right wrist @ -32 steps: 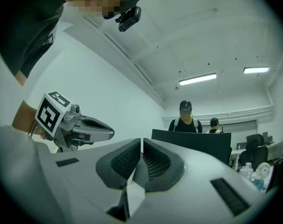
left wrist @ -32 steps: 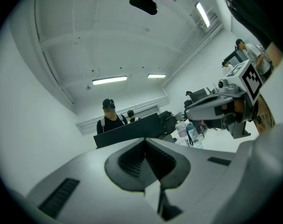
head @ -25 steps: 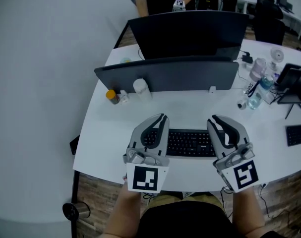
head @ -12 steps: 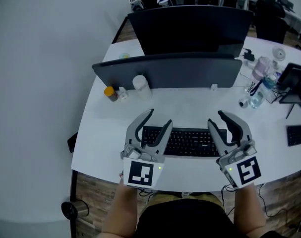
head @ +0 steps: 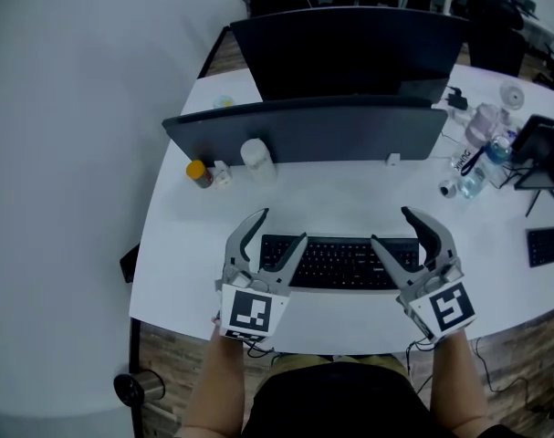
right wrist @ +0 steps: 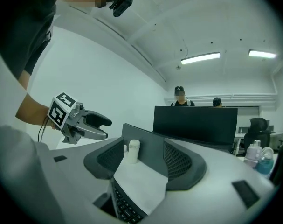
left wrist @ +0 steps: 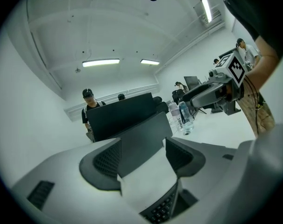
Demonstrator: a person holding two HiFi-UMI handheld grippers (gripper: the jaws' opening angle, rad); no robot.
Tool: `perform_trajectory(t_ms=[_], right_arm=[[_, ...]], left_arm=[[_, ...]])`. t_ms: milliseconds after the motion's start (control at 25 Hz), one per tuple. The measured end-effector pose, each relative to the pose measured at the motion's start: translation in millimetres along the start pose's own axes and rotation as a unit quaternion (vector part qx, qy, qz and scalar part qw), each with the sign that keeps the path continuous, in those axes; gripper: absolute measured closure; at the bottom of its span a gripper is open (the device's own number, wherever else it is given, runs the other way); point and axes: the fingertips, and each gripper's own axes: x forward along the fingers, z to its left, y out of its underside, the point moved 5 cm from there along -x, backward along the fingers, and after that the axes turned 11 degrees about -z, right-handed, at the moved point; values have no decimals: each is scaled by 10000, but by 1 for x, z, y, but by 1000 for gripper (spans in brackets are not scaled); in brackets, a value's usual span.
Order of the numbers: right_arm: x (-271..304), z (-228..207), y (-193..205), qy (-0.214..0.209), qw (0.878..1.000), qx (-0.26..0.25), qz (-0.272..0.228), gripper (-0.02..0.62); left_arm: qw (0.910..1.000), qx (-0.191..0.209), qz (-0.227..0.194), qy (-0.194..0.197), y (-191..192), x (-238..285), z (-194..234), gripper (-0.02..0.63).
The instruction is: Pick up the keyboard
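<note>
since a second ago: both hands brought lower toward the surface (head: pixel 350 194), and both sets of jaws, shut then, now opening. left gripper (head: pixel 281 226) over the left end of the keyboard (head: pixel 340 261), right gripper (head: pixel 391 226) over the right end. no grip on anything yet. keyboard flat on the surface, near its front edge, in front of the grey divider (head: pixel 304 135). reads as an approach nearly finished. likely next: settling the jaws around the two ends, closing, then lifting level.

from the head view: placing of both grippers along the keyboard, about even at either end. not clear from there: whether any jaw touches the keys.

from the left gripper view: jaws apart, bare white surface between them, keys of the keyboard (left wrist: pixel 162 211) only at the very bottom, low between the jaws. also there, off to the side, the right gripper (left wrist: pixel 185 97).

from the right gripper view: much the same, with jaws apart and keys (right wrist: pixel 125 206) low between them. ahead, a white bottle (right wrist: pixel 132 150) by the divider, clear of the path, and the left gripper (right wrist: pixel 104 128) across the way.
</note>
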Motion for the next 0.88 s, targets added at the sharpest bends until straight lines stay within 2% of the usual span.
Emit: perform_trajectory(t_ms=[160,360,520,720,880], right_arm=[[-2,-7,16,99,9997,217,71,333],[-5,-12,34,241,9974,430,527,324],[-4,-18,46,318,9962,563,585,317],[-6,-26,64,452,9963,603,410,313],[-11,-27,78,430,9954,579,629,313]], left_arm=[[9996,-77,259,114,21,-1,-2,301],[9983,-346,437,197,40,-2,0,285],[9969,-502,568,191,53,-2,2,263],[9952,-650,704,183,69,-2,2,253],[9939,-737,800,183,80,-3,-1,252]])
